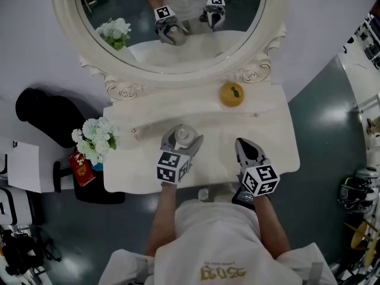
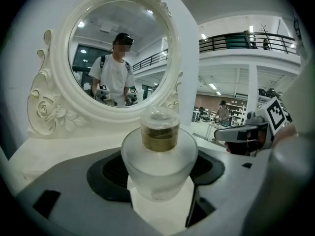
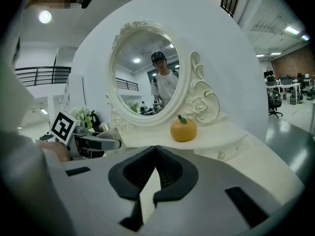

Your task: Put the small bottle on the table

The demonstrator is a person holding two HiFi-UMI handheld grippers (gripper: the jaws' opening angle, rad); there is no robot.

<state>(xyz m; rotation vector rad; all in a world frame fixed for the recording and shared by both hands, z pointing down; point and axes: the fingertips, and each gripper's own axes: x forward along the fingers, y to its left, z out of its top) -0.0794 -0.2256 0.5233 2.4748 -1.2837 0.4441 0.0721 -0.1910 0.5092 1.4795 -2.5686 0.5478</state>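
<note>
Left gripper [image 1: 181, 140] is clamping the bottle [image 2: 160, 168] round its wide body, jaws spread. Frosted glass: likely slick, fragile. Right gripper [image 3: 155, 156] is idling closed, empty.

The person wears a white short-sleeved T-shirt [image 1: 208, 227] with yellow print [image 1: 222, 272] on it and grey straps [image 1: 140, 267] on either side of that print. Ahead of the T-shirt, the left tongs [image 1: 183, 136] and right tongs [image 1: 244, 146] are pale grey plastic with black ribbed pads [image 3: 170, 173]. Each carries a white cube [image 1: 172, 166] of black square markers.
</note>
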